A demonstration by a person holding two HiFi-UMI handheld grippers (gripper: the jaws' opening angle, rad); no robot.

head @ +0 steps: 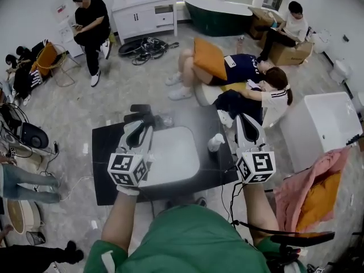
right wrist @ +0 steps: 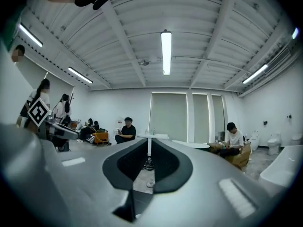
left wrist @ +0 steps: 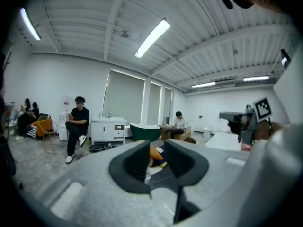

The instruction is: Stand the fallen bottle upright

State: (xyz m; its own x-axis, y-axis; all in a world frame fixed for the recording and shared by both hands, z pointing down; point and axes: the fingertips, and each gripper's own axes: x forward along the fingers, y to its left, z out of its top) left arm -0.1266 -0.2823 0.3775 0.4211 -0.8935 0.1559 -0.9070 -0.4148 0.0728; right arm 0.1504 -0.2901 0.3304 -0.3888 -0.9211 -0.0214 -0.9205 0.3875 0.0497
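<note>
Clear bottle lies by the black table's right edge. Your left gripper and right gripper are a little open, holding nothing. Grab its middle; tip slowly.

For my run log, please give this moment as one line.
left gripper: open, empty | right gripper: open, empty | bottle: on table, untouched

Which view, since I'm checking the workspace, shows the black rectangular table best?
Head view: nearly the whole black rectangular table shows from above. Left gripper view: only a dark strip between the claws. Right gripper view: none for certain.
</note>
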